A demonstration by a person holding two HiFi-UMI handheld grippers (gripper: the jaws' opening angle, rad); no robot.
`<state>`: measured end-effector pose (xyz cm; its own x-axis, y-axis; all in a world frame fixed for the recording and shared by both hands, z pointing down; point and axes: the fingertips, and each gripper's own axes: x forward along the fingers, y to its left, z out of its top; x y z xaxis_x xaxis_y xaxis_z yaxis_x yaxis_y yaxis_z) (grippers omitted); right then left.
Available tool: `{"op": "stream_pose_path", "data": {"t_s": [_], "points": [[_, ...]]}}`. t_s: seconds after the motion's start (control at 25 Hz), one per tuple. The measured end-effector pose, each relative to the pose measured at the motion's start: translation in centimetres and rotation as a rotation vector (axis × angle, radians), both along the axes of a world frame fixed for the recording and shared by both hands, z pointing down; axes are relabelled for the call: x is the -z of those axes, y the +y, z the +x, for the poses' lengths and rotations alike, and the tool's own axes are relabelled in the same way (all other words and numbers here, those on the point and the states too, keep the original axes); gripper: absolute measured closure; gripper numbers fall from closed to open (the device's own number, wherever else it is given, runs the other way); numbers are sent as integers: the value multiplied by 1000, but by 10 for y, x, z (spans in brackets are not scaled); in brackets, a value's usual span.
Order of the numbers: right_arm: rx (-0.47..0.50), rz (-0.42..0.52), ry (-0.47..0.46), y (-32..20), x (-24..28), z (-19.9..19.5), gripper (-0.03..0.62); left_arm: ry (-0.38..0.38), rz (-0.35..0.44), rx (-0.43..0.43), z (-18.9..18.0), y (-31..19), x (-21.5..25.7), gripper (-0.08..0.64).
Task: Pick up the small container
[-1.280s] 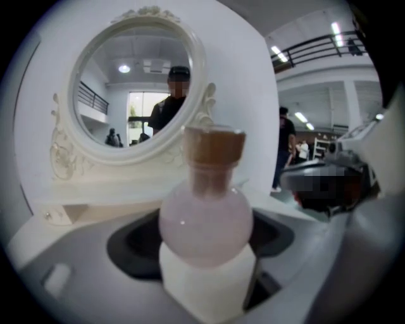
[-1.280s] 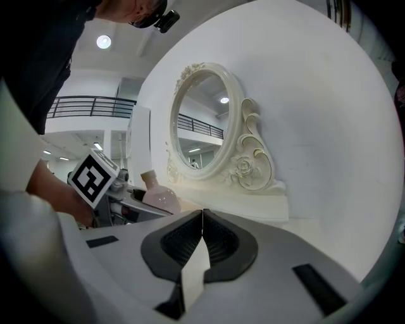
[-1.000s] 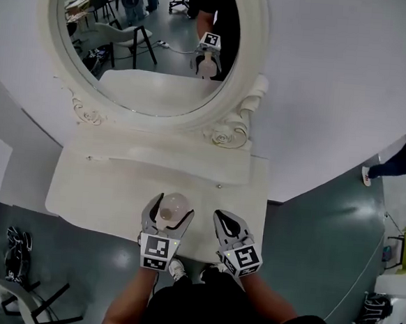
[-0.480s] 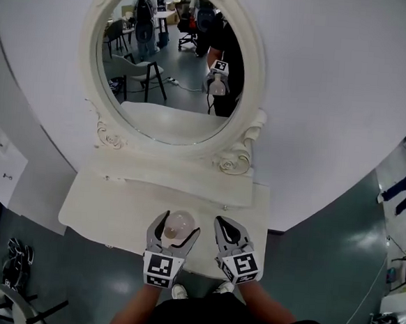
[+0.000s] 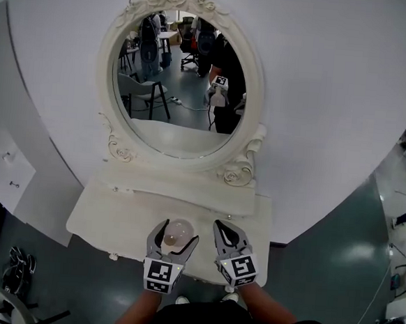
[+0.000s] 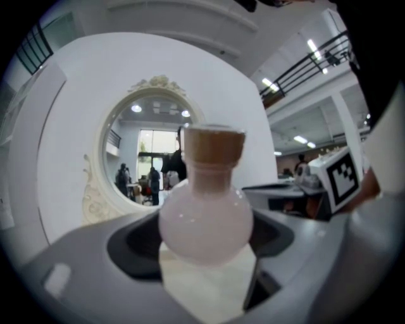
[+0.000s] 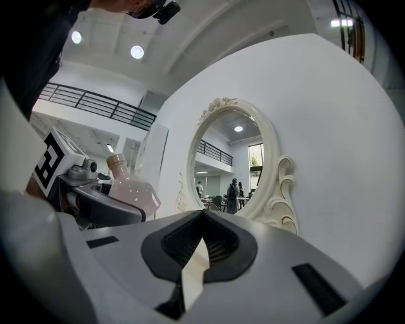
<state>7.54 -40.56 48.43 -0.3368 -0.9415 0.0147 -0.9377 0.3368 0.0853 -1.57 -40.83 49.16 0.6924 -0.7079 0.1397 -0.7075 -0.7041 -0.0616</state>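
The small container (image 5: 177, 231) is a round, pale pink bottle with a brown cork top, over the front part of the white vanity table (image 5: 108, 217). My left gripper (image 5: 176, 237) is shut on its belly, one jaw on each side. In the left gripper view the bottle (image 6: 205, 218) stands upright between the grey jaws and fills the middle of the view. I cannot tell whether it rests on the table or hangs just above it. My right gripper (image 5: 227, 229) is just to the right, shut and empty. The right gripper view shows the bottle (image 7: 133, 193) at the left.
A big oval mirror (image 5: 185, 79) in an ornate white frame stands on a raised ledge (image 5: 187, 191) at the table's back, against a white wall. The mirror reflects a room with chairs and people. Grey floor lies on both sides of the table.
The head view has tilted up, so the whole mirror now shows. Both grippers stay in about the same place over the table's front, the left one still holding the bottle.
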Motion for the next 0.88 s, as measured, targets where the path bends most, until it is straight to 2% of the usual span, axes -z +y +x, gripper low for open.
{"op": "stream_pose_path", "data": {"t_s": [0.88], "points": [[-8, 31, -13, 3, 14, -9, 588, 11, -7, 21, -17, 6, 6, 161]]}}
